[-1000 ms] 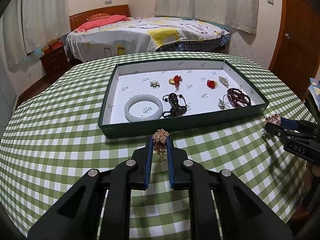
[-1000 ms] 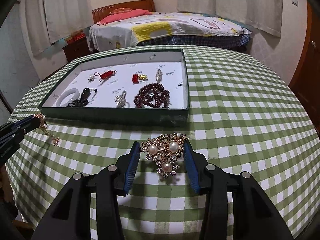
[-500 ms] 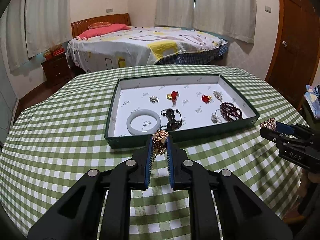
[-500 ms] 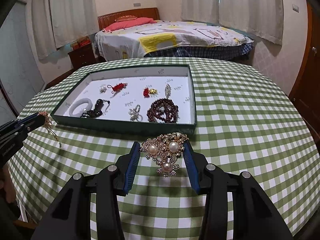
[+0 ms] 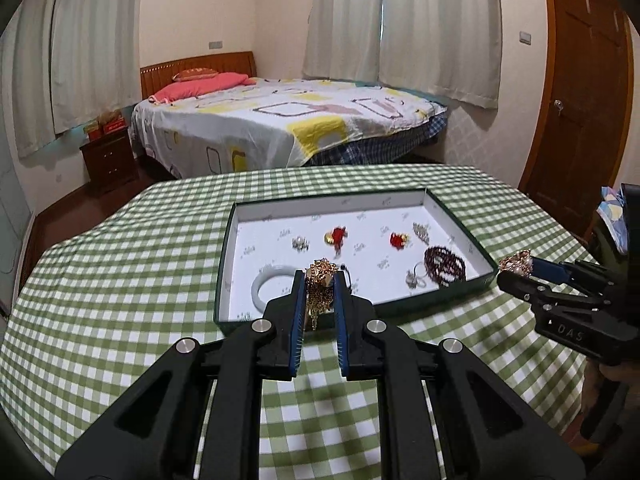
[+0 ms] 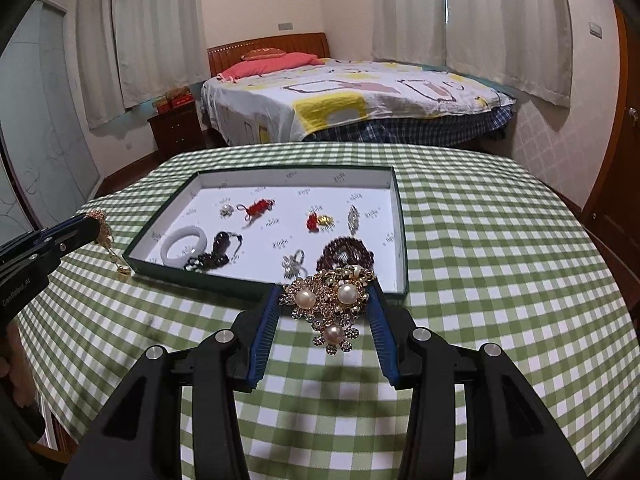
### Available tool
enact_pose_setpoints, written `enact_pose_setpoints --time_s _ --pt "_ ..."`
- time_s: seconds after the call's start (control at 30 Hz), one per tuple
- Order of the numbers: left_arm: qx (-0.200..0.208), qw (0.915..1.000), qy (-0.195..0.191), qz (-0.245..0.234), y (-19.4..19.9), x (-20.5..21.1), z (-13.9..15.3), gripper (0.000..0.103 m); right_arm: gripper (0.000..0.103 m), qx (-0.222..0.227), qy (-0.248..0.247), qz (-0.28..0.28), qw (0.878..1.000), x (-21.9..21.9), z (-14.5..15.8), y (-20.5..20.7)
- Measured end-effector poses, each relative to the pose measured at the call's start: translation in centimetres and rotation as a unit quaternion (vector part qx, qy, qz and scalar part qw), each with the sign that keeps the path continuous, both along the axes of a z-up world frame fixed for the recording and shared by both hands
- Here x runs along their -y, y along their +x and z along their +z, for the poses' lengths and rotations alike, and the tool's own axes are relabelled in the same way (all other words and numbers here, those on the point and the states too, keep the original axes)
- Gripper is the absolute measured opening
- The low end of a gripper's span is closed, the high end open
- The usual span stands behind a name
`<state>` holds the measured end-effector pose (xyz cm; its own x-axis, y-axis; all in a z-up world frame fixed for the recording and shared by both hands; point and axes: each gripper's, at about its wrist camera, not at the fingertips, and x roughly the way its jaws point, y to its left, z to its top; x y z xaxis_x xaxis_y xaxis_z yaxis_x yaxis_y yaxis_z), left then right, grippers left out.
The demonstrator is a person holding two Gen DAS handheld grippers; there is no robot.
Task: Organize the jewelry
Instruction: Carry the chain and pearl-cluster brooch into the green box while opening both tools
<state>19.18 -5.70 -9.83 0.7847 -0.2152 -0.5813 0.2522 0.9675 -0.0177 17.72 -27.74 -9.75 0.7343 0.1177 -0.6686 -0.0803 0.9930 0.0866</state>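
My left gripper (image 5: 319,276) is shut on a gold chain necklace (image 5: 319,292) and holds it in the air over the near edge of the green tray (image 5: 224,264). My right gripper (image 6: 326,294) is shut on a gold brooch with three pearls (image 6: 332,304), raised before the tray's (image 6: 402,240) near right corner. In the tray lie a white bangle (image 6: 184,246), dark beads (image 6: 218,252), a dark red bead bracelet (image 6: 346,254), red charms (image 6: 256,208) and small silver pieces. The left gripper (image 6: 94,224) shows at the left of the right wrist view, the right gripper (image 5: 516,266) at the right of the left wrist view.
The tray lies on a round table with a green checked cloth (image 6: 480,280). A bed (image 5: 288,120) stands beyond the table, a nightstand (image 5: 108,156) to its left and a wooden door (image 5: 580,100) at the right.
Both grippers have risen and tilted up with their jewelry still held. The tray now appears lower and farther in both views, and more of the room shows.
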Motion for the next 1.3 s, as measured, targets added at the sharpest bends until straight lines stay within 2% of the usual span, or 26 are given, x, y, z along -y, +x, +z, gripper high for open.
enact_pose_setpoints --time_s 0.4,0.73,1.03,1.3 --pt "0.026 0.9996 -0.005 -0.008 3.6 1.0 1.5 0.014 0.044 0.035 -0.006 0.016 0.999 -1.2 2.3 3.8" --pt "0.026 0.9997 -0.004 0.000 9.2 1.7 0.7 0.014 0.044 0.046 0.002 0.016 0.999 -1.8 2.6 8.7" --pt "0.017 0.9998 0.005 0.012 14.3 2.1 -1.2 0.014 0.044 0.040 0.001 0.014 0.999 -1.9 1.3 13.3" --pt "-0.015 0.9993 0.024 0.026 18.6 2.7 -4.2 0.014 0.044 0.006 -0.012 0.011 1.000 -1.9 -1.4 17.3"
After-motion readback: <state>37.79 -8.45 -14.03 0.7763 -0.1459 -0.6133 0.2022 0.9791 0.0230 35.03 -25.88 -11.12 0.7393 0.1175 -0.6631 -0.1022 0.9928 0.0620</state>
